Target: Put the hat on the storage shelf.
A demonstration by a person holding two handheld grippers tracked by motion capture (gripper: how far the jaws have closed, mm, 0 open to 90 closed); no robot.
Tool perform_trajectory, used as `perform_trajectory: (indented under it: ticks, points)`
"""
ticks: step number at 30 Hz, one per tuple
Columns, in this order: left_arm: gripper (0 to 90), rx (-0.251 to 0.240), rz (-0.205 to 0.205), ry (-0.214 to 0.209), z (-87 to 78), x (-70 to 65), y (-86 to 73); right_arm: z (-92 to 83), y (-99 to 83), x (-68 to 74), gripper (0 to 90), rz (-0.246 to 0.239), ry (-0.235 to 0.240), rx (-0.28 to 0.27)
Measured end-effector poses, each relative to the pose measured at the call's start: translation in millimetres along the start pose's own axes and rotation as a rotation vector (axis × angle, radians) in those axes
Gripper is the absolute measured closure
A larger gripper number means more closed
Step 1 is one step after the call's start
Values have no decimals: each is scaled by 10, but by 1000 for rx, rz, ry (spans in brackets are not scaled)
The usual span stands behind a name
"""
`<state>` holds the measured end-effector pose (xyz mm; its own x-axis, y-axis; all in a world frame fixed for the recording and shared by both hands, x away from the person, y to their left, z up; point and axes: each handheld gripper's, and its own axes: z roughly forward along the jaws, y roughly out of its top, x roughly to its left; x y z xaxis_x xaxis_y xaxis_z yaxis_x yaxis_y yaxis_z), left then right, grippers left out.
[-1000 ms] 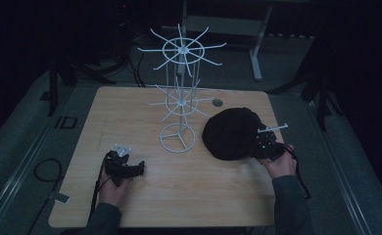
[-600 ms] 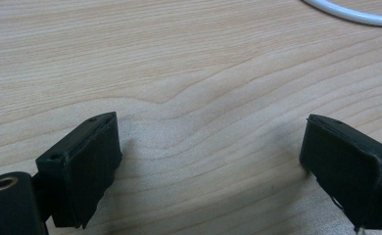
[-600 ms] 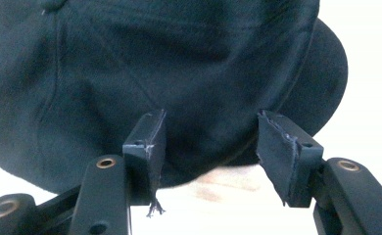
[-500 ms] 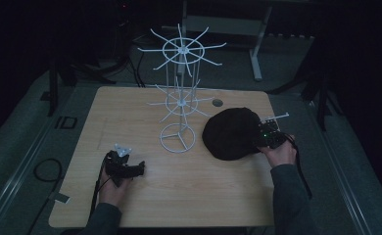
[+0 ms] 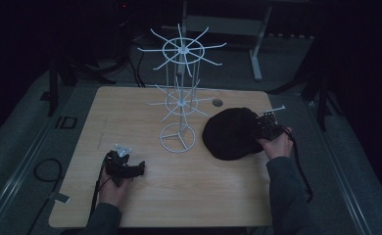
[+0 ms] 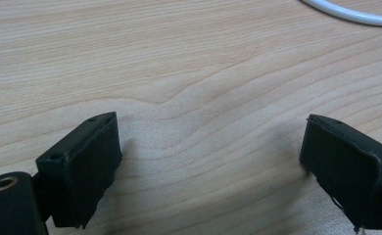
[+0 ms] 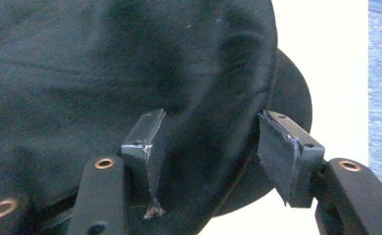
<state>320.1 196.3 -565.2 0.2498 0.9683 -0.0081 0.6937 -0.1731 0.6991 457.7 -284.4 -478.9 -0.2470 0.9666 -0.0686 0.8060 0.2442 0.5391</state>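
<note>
Here the black cap (image 5: 230,133) lies on the table (image 5: 130,112), right of the white rack (image 5: 179,98) and near the right edge. The right gripper (image 7: 208,147) is at the cap's right side, jaws spread with a fold of cloth between them; whether they touch it is hard to tell. The left gripper (image 6: 208,161) rests low over bare wood near the front, jaws wide apart, holding nothing.

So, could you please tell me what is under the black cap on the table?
The black cap lies crown-up on the wooden table, right of the white wire rack. The right gripper has its fingers on the fabric. Anything beneath the cap is covered.
</note>
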Motion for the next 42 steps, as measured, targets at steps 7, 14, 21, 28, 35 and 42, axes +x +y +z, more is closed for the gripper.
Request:
perform_trajectory:
  ticks: [7,14,21,28,35,42]
  points:
    - [87,0,0,-1,0,-1,0,233,27,35,471,-4,-40,93]
    - [87,0,0,-1,1,-2,0,315,62,93,430,57,-101,131]
    - [87,1,2,-2,0,-6,1,346,133,160,649,56,-193,193]
    - [87,0,3,-3,0,-8,1,294,159,71,782,154,-159,173]
    - [87,1,4,-4,0,-9,1,218,115,-26,810,205,-42,137]
    - [87,1,4,-4,0,-9,2,161,91,-38,812,233,39,103]
